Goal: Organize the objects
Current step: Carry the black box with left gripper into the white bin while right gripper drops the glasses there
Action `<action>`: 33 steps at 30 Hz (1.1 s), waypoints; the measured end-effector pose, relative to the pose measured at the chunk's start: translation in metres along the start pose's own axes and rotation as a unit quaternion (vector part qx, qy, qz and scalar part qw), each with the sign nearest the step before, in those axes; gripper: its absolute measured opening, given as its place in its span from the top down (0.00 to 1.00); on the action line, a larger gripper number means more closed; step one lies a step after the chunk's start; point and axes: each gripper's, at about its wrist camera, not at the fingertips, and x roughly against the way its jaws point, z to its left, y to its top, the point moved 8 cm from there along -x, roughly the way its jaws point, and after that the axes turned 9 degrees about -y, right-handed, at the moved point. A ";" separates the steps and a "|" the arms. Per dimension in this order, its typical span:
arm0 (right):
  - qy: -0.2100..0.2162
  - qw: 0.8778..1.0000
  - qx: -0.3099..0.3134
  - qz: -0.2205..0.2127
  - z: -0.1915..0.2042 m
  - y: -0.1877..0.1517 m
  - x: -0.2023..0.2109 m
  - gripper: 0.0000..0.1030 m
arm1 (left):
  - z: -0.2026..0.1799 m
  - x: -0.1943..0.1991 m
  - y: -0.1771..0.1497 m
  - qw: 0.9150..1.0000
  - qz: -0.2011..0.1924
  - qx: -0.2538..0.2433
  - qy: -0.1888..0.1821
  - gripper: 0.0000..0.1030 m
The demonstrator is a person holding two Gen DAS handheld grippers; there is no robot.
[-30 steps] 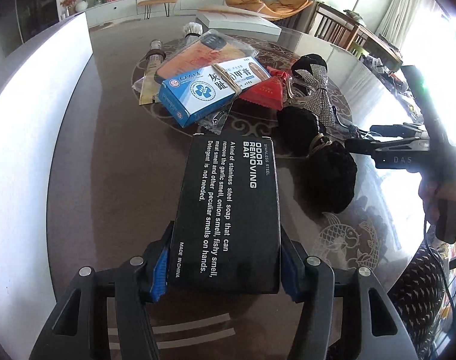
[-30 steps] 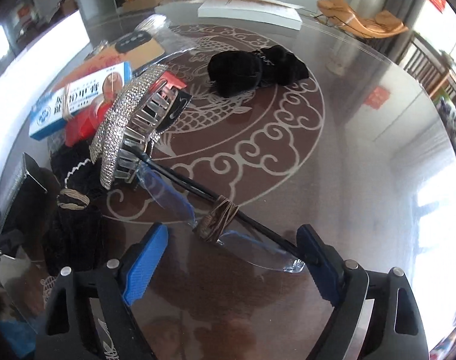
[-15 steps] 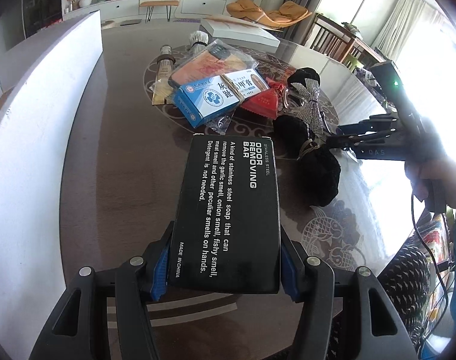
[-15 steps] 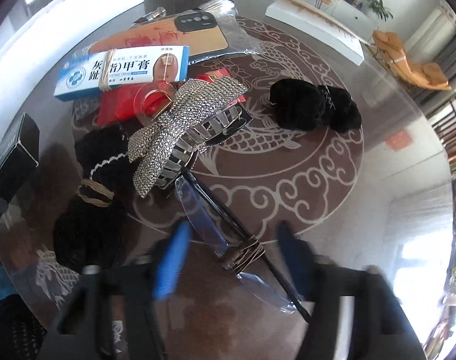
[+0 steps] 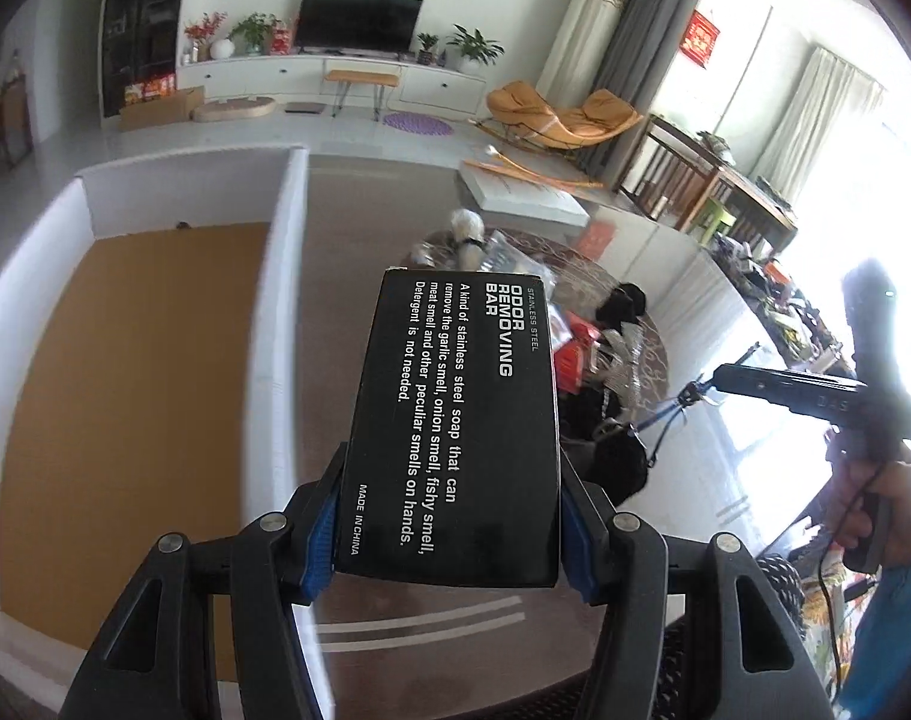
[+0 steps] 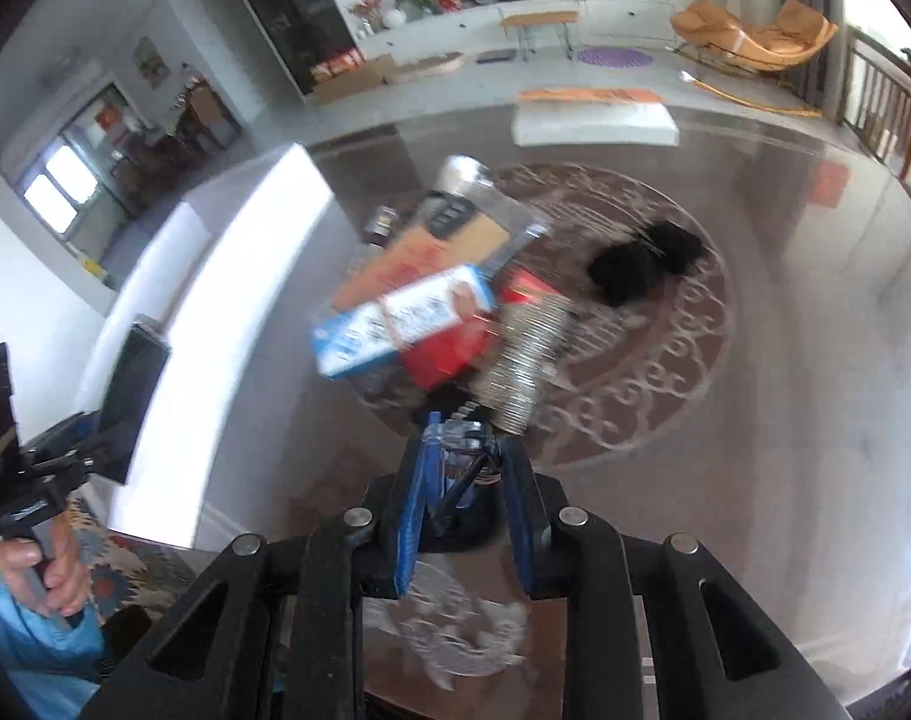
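Two things are in my grip at once: my left hand-held gripper (image 5: 449, 516) is clamped on the black soap box (image 5: 455, 420), held above the bench (image 5: 347, 300) beside the white carton (image 5: 278, 300), and my right hand-held gripper (image 6: 464, 468), jaws just closed, pinches the glasses (image 6: 470, 462) clear of the pile. I judge this the carry step; next I must bring both over the carton's open cardboard floor before letting go
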 end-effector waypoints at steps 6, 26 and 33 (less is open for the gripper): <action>0.174 0.983 0.038 -0.036 0.181 0.037 0.017 0.76 | 0.101 0.049 -0.004 0.991 -0.025 0.047 0.121 0.43; 0.081 0.993 0.068 -0.045 0.258 0.023 -0.059 0.17 | 0.161 0.047 -0.017 0.963 -0.034 0.073 0.257 0.13; 0.009 0.999 0.010 -0.042 0.160 -0.004 -0.054 0.17 | 0.116 0.035 -0.001 0.970 -0.044 0.031 0.238 0.13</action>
